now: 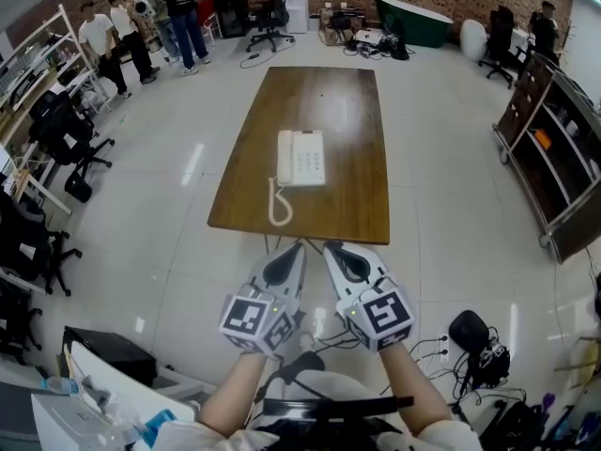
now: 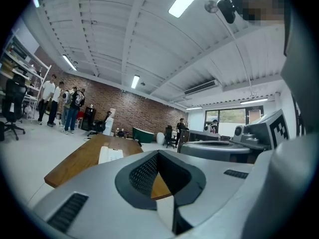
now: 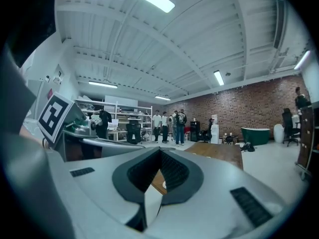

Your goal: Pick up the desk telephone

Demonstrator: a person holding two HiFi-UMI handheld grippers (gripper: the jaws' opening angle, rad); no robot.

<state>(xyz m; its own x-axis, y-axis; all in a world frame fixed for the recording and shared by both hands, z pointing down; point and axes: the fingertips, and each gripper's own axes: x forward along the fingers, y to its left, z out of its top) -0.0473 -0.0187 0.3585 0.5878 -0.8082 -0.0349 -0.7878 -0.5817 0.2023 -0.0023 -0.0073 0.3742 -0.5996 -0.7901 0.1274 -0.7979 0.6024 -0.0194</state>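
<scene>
My left gripper [image 1: 293, 252] and right gripper [image 1: 336, 252] hang short of the worktop [image 1: 352, 195], jaws closed and empty, because the desk telephone [image 1: 300, 158] lies beyond reach.

closed right tongs [image 3: 160, 152] before wooden table [image 3: 222, 152]

A long brown wooden table [image 1: 347, 111] stands on the pale, shiny floor [image 1: 441, 158]. On its nearer half, toward the left side, a white desk telephone [image 1: 300, 158] lies flat. Its white cord [image 1: 278, 207] makes a loop on the wood near the front edge.
</scene>
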